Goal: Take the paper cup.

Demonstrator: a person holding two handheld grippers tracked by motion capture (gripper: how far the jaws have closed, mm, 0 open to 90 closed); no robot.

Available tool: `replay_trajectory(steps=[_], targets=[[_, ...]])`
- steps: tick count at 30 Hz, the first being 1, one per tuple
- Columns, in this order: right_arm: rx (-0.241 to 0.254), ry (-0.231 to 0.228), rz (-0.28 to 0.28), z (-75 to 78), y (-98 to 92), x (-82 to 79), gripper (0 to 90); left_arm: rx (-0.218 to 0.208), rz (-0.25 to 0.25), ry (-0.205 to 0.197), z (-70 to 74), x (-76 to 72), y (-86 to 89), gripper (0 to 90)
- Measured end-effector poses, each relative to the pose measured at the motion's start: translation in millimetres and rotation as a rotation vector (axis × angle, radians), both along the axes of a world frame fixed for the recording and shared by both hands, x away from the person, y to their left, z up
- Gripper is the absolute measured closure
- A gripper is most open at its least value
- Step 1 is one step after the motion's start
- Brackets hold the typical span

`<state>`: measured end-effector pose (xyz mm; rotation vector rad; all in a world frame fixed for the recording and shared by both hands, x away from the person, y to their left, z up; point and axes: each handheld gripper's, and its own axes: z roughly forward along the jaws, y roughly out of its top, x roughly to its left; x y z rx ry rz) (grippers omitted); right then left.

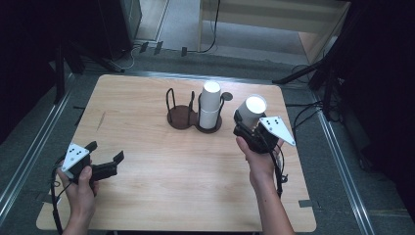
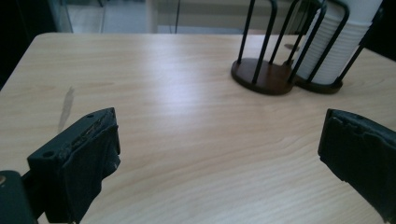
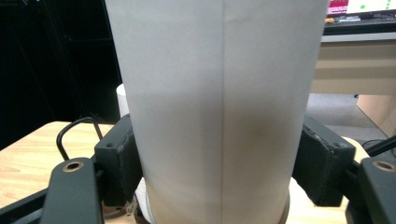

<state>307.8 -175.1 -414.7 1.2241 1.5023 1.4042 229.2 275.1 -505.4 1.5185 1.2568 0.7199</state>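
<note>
A: High view. Right tongs (image 1: 248, 128) pinched a white paper cup (image 1: 250, 110), held off the counter (image 1: 147, 196) just right of the two-ring wire cup holder (image 1: 193, 111). Cup upside down, closed base up, long axis near upright and leaning slightly toward the holder.

B: And the holder?

A: Right ring carried a stack of white cups (image 1: 210, 105); left ring bare. My reading: one cup lifted, its placing yet to come. Left tongs (image 1: 105, 157) were spread wide, holding nothing, low at the near left of the counter.

B: Left gripper view?

A: Jaws stood far apart over bare wood. Holder (image 2: 261, 77) and stack (image 2: 341, 42) sat well ahead, up right.

B: Right gripper view?

A: Cup wall (image 3: 219, 107) rose straight between the two pads (image 3: 119, 158), both pressed on its sides. A seam ran up its length. A wire loop showed behind at left.
</note>
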Motion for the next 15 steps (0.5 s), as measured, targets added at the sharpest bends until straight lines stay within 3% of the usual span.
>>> replay_trajectory(steps=[5, 12, 15], targets=[[0.004, 0.017, -0.009, -3.9, -6.6, -10.0, 26.6, 0.004, -0.017, -0.035, 12.4, 10.8, -10.3, 0.0], [0.027, 0.044, -0.026, -15.3, -15.9, -18.8, 26.6, 0.004, -0.059, -0.044, 17.5, 15.9, -18.4, 0.0], [0.011, 0.063, -0.027, -23.3, -15.4, -22.1, 26.6, 0.011, -0.093, -0.044, 20.2, 18.5, -22.2, 0.0]])
